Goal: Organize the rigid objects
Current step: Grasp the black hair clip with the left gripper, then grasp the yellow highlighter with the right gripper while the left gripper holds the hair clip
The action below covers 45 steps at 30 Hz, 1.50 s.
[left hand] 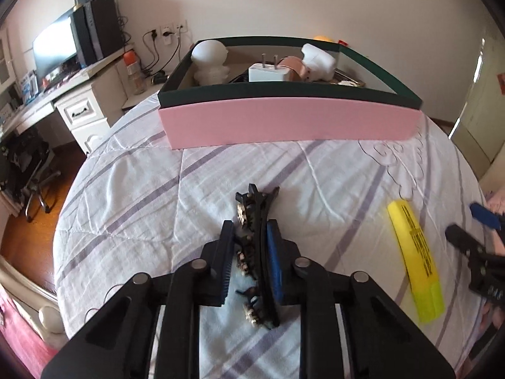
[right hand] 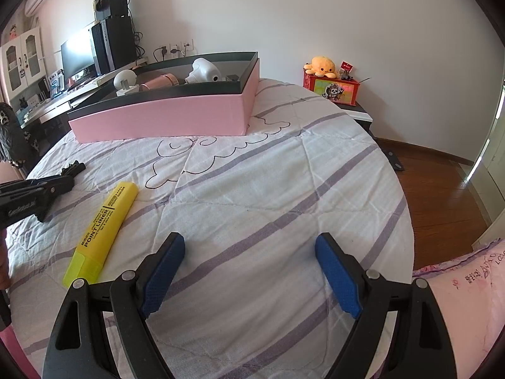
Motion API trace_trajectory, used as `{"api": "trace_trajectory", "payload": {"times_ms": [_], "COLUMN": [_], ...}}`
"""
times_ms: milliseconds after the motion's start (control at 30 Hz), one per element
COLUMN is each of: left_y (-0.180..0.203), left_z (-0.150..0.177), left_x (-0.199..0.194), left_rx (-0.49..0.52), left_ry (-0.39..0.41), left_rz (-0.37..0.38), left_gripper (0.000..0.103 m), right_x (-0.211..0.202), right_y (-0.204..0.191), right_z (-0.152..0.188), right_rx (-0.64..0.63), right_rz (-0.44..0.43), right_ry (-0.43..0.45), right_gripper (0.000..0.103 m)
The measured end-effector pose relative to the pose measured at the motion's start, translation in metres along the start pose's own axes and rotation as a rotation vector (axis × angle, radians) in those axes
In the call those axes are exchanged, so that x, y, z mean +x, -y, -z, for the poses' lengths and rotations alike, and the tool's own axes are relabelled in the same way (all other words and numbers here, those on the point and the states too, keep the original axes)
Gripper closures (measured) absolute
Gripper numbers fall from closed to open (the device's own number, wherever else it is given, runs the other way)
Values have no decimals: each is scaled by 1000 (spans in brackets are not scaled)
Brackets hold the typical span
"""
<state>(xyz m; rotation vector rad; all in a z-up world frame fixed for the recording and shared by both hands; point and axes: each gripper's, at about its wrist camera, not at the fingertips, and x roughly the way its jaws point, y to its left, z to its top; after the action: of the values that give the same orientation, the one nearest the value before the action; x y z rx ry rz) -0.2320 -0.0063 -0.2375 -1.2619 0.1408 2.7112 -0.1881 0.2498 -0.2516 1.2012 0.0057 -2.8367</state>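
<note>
My left gripper (left hand: 250, 225) is shut on a black hair clip (left hand: 254, 203) set with small stones, which lies lengthwise between the pads on the striped bed cover. In the right wrist view the left gripper (right hand: 68, 183) sits at the far left with the clip's tip (right hand: 75, 168) poking out ahead of it. A yellow highlighter (left hand: 413, 252) (right hand: 101, 233) lies flat between the two grippers. My right gripper (right hand: 251, 241) (left hand: 462, 219) stands open over bare cover, nothing between its blue pads. Behind is a pink box (left hand: 290, 123) (right hand: 157, 123) with a dark rim.
The box holds a white charger (left hand: 268, 72), a white figure (left hand: 210, 60) and other items. A desk with a monitor (left hand: 55, 47) stands left of the bed. A nightstand with a red box (right hand: 331, 87) and an orange plush is at the right. A pink pillow (right hand: 464, 300) lies near right.
</note>
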Motion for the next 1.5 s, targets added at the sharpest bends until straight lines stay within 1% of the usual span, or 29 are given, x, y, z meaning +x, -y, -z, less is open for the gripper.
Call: {"api": "trace_trajectory", "payload": {"times_ms": [200,300,400,500,567,733,800,867,900,967,1067,1133,1167,1233,1300,1333,1400,1500], "left_y": [-9,-17,-25,-31,-31,-34,-34,-34,-34,-35,-36,-36,-36,-36,-34,-31,-23,-15], "left_z": [22,34,43,46,46,49,49,49,49,49,49,50,50,51,51,52,52,53], "left_x": [-18,-28,-34,-35,-35,-36,-35,-35,-35,-35,-34,-34,-34,-34,-34,-34,-33,-33], "left_rx": [16,7,0,-16,-15,-23,-27,-23,-21,-23,-21,-23,-22,-27,-21,-12,16,48], "left_ry": [10,19,30,40,45,59,58,59,60,63,67,69,71,72,75,77,80,82], "left_rz": [26,29,48,74,75,91,100,101,101,109,116,117,119,129,135,130,112,74], "left_gripper": [84,84,84,84,84,83,83,83,83,83,83,83,82,78,71,69,61,59], "right_x": [-2,-8,-19,-27,-28,-15,-8,-2,1,3,3,1,0,-3,-5,-5,-4,-2], "right_y": [0,-1,-7,-24,-44,-75,-86,-92,-94,-96,-93,-86,-83,-74,-69,-69,-73,-80], "right_z": [0,2,5,6,4,-2,-6,-9,-10,-10,-7,-4,-4,-1,2,2,2,2], "right_rx": [6,35,73,74,45,44,19,-6,-14,-39,-61,-71,-69,-60,-54,-53,-70,-108], "right_rz": [10,24,-2,-58,-88,-123,-103,-105,-107,-98,-117,-123,-123,-119,-125,-126,-110,-78], "right_ry": [3,10,36,39,28,-27,-38,-58,-64,-68,-68,-64,-62,-55,-47,-44,-45,-41], "right_gripper": [17,17,17,17,17,17,17,35,48,51,53,60,61,68,68,68,68,67]}}
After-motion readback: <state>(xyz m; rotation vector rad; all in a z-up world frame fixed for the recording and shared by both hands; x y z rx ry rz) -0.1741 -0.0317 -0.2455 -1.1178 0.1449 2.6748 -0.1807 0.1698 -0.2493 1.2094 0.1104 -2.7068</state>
